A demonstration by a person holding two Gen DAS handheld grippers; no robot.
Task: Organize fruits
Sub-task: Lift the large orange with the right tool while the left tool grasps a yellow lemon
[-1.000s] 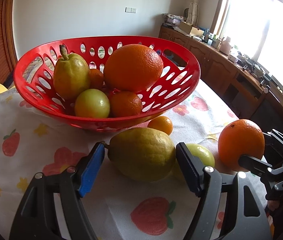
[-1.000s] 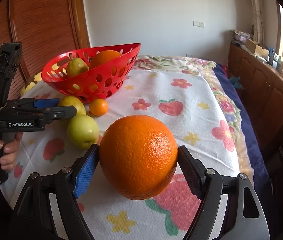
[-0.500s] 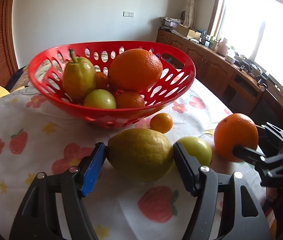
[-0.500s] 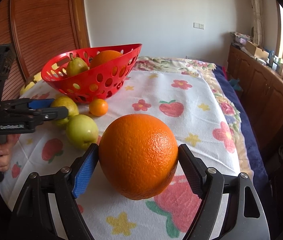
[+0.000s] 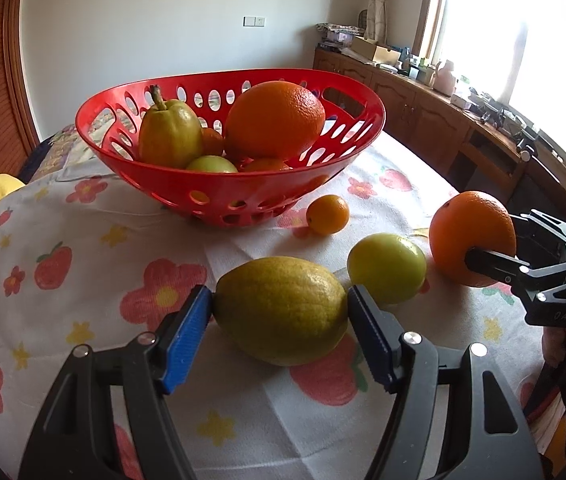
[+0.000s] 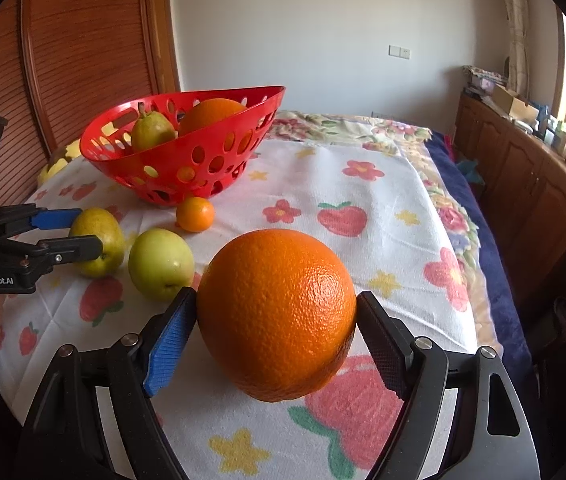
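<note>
Left wrist: basket's green apple

The right gripper clamps a large round orange between its blue-padded fingers above the flower-printed white tablecloth. Beyond it lie a green apple, a small tangerine and a perforated red plastic basket. At left, the left gripper brackets a yellow-green pear-like fruit, apparently touching it.
</note>
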